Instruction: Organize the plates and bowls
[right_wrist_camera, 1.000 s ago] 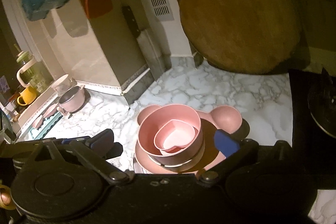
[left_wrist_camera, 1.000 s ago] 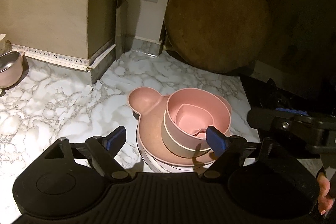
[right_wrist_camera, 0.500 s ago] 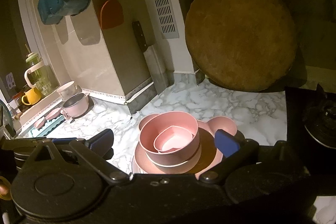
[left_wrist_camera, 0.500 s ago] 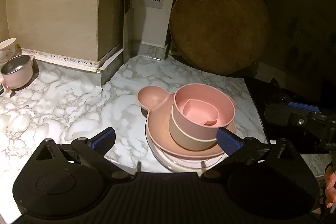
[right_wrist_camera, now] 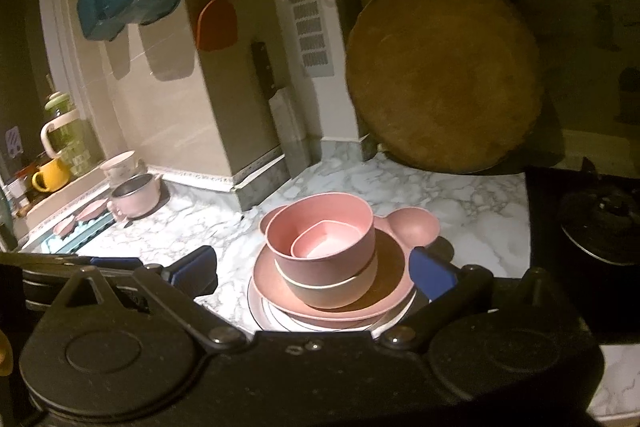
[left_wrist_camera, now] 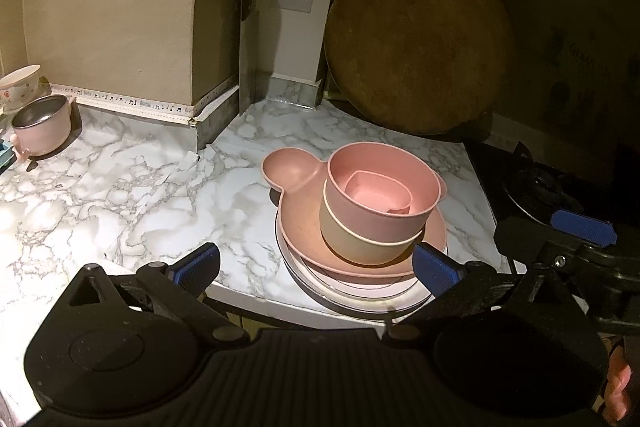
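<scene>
Your left gripper (left_wrist_camera: pixel 316 265) has just spread wide and holds nothing; your right gripper (right_wrist_camera: pixel 312 267) is also agape and empty. The stack of plates and bowls (left_wrist_camera: pixel 372 211) sits on the marble counter (left_wrist_camera: pixel 120 195) just beyond both sets of fingertips, untouched.

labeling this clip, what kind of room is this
Most likely a home kitchen: a marble-look counter, a round wooden chopping board leaning on the wall, a stove burner at the right, and an orange spatula hanging above.
</scene>
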`<state>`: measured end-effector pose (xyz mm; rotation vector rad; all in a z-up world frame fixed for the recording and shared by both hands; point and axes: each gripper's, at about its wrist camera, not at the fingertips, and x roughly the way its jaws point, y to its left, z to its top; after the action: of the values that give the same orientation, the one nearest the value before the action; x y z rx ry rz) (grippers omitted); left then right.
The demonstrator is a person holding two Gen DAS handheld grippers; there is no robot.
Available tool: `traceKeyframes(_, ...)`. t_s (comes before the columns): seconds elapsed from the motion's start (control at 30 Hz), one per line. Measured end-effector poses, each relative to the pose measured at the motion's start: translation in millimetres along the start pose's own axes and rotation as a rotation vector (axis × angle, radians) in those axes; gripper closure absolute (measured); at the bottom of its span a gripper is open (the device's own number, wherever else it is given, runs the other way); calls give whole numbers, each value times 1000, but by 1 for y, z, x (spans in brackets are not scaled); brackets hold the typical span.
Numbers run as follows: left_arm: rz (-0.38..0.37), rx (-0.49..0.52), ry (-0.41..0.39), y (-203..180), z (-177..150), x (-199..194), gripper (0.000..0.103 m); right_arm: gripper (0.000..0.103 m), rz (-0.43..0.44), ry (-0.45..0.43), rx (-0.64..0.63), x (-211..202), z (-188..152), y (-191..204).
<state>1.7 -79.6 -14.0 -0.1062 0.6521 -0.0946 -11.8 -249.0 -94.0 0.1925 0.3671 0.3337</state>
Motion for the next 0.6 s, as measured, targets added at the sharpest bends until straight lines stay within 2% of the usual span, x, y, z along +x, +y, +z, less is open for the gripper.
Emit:
traceKeyframes(0.23, 10, -7, -3, -1, -2, -1, 0, 0, -47, -17, 38, -3, -4, -4)
traceKeyframes(0.6, 15, -12, -3, 0, -3, -2, 0, 0, -69, -28, 87, -8, -9, -10)
